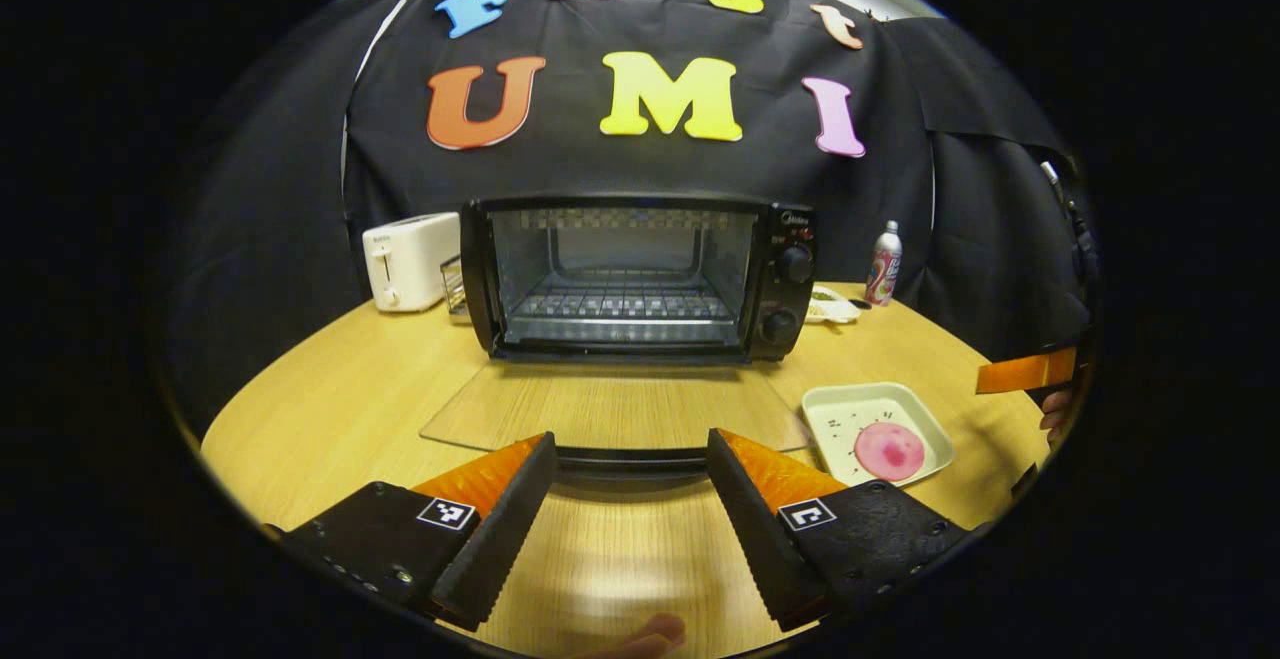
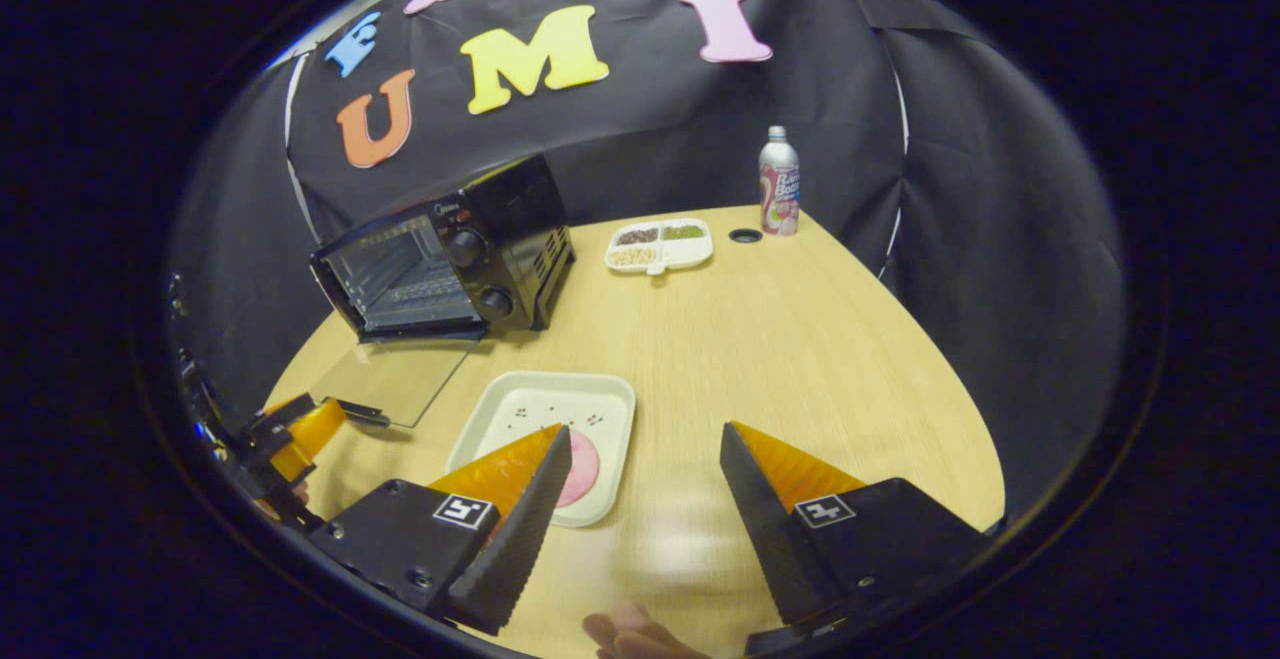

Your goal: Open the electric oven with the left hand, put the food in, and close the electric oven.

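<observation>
The black electric oven (image 1: 640,279) stands at the back of the wooden table with its glass door (image 1: 610,409) folded down flat, the wire rack inside bare. My left gripper (image 1: 630,459) is open just before the door's handle, nothing between its fingers. A pink round slice of food (image 1: 889,450) lies on a white square plate (image 1: 845,409) to the right of the door. In the right gripper view my right gripper (image 2: 645,459) is open, hovering low over the table by the plate (image 2: 530,409), its left finger partly covering the food (image 2: 582,469). The oven (image 2: 450,259) and left gripper (image 2: 300,429) show at left.
A white toaster (image 1: 408,261) stands left of the oven. A divided white dish of grains (image 2: 660,242) and a bottle (image 2: 778,181) sit at the back right, with a small dark hole (image 2: 745,235) in the tabletop between them. A fingertip (image 1: 650,632) shows at the bottom edge.
</observation>
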A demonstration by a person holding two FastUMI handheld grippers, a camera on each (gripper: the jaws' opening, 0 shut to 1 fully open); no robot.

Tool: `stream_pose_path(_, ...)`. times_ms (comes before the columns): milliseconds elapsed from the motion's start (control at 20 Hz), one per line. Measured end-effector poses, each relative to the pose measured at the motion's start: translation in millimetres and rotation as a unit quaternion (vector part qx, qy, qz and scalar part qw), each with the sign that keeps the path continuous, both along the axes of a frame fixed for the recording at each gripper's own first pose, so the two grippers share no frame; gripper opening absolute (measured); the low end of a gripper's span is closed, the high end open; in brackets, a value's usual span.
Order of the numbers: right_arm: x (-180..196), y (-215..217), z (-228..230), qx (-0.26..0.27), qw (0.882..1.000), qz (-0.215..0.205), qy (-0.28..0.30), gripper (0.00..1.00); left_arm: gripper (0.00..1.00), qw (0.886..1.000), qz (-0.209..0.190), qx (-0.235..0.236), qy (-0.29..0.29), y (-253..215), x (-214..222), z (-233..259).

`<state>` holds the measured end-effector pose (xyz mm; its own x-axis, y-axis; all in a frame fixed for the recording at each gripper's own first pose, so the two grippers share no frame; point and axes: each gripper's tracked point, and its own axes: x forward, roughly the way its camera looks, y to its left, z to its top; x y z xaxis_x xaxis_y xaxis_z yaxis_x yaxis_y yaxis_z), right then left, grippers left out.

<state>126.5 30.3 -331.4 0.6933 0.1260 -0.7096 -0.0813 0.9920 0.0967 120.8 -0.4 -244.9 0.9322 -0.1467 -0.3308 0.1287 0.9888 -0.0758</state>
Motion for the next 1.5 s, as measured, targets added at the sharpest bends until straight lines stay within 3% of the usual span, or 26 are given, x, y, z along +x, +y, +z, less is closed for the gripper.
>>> stream_pose_path(350, 13.7, 19.0, -30.0, 0.011, 0.993, 0.034, 0.115, 0.94, 0.94, 0.997, 0.016, 0.003, -0.078, 6.7, -13.9, 66.1)
stream_pose_path(650, 16.3, 39.7, -51.4, 0.038, 0.978, 0.049, 0.201, 0.8, 0.94, 0.996, -0.002, -0.003, -0.085, 0.7, -25.2, 80.1)
stream_pose_path(950, 13.0, 40.9, -66.1, 0.056, 0.962, 0.034, 0.264, 0.48, 0.94, 0.995, -0.006, -0.008, -0.104, 6.2, -31.3, 103.0)
stream_pose_path(1100, 14.9, 40.0, -69.1, 0.092, 0.949, 0.021, 0.3, 0.09, 0.94, 0.994, -0.005, 0.0, -0.111, 7.5, -32.3, 109.7)
stream_pose_path(1150, 16.1, 38.8, -70.7, 0.1, 0.945, 0.023, 0.309, 0.11, 0.94, 0.994, -0.003, 0.003, -0.111, 8.3, -32.8, 110.3)
stream_pose_path(1200, 14.9, 38.8, -68.9, 0.111, 0.942, 0.025, 0.315, 0.02, 0.94, 0.994, -0.003, 0.005, -0.114, 7.5, -34.0, 112.7)
stream_pose_path(1250, 15.5, 38.3, -68.2, 0.123, 0.94, 0.022, 0.317, 0.01, 0.94, 0.993, -0.002, 0.005, -0.117, 7.4, -34.7, 115.2)
stream_pose_path(1500, 9.8, 36.8, -61.0, 0.172, 0.933, 0.012, 0.315, 0.04, 0.94, 0.994, 0.001, 0.006, -0.108, 10.3, -37.9, 111.6)
